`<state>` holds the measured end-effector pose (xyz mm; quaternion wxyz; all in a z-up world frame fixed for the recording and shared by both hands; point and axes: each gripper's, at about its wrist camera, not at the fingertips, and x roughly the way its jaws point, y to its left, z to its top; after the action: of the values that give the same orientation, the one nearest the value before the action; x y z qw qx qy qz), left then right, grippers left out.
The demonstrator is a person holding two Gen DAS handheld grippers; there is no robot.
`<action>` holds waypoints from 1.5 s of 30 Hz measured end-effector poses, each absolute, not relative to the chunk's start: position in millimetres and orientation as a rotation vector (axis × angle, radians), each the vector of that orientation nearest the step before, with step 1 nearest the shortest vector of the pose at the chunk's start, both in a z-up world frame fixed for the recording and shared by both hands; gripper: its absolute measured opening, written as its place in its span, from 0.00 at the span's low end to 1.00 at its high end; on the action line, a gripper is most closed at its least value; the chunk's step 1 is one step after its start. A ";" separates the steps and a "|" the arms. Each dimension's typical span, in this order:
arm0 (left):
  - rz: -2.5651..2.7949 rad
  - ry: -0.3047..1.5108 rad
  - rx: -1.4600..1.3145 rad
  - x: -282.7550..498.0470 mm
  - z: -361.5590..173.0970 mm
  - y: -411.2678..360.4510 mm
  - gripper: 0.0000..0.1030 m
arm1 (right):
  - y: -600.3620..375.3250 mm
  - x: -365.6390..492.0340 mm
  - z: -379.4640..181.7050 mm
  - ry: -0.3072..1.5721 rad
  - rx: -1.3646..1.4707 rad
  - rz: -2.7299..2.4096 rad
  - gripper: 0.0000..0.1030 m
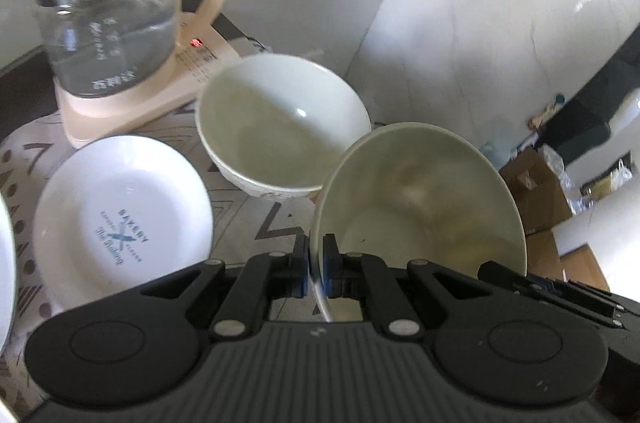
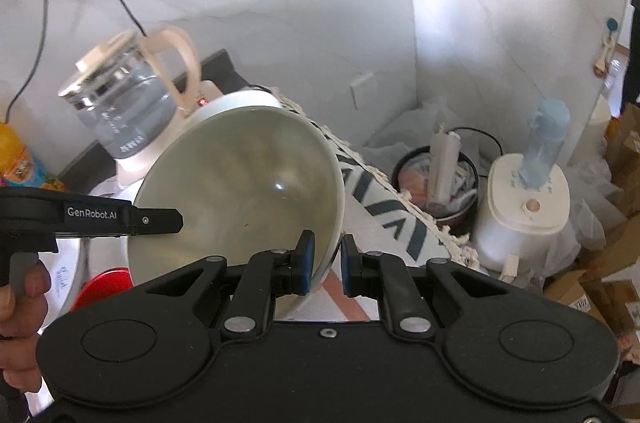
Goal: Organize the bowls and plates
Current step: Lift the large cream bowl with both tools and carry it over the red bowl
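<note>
My left gripper (image 1: 316,265) is shut on the near rim of a pale green bowl (image 1: 420,199) and holds it tilted above the table. The same bowl (image 2: 240,183) fills the right wrist view. My right gripper (image 2: 327,267) has its jaws around the bowl's right rim with a gap showing, so it is open. A second white bowl (image 1: 280,127) stands on the patterned cloth behind. A white plate printed "Bakery" (image 1: 120,215) lies to its left. Another plate edge (image 1: 6,263) shows at the far left.
A glass kettle (image 1: 108,23) on a cream base stands at the back left, near the wall. A red object (image 2: 104,287) lies under the held bowl. Off the table's right edge are a bin (image 2: 440,179), a white appliance (image 2: 528,211) and cardboard boxes (image 1: 536,195).
</note>
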<state>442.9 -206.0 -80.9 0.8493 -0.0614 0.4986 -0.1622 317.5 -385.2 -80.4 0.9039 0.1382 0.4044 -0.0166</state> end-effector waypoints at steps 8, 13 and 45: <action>-0.276 0.978 -0.162 416.3 -54.6 -187.7 0.05 | -372.6 307.7 -58.9 0.776 0.257 0.046 0.13; -0.223 0.952 -0.193 398.7 -45.0 -173.5 0.05 | -363.5 302.6 -50.3 0.750 0.251 0.099 0.13; 0.012 1.023 -0.309 336.8 -57.0 -94.6 0.05 | -287.2 298.2 -53.8 0.818 0.135 0.355 0.13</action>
<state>336.8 -94.6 -57.0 0.8606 -0.1473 0.4875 0.0055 298.2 -287.2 -53.8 0.9001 0.0652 0.3951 0.1716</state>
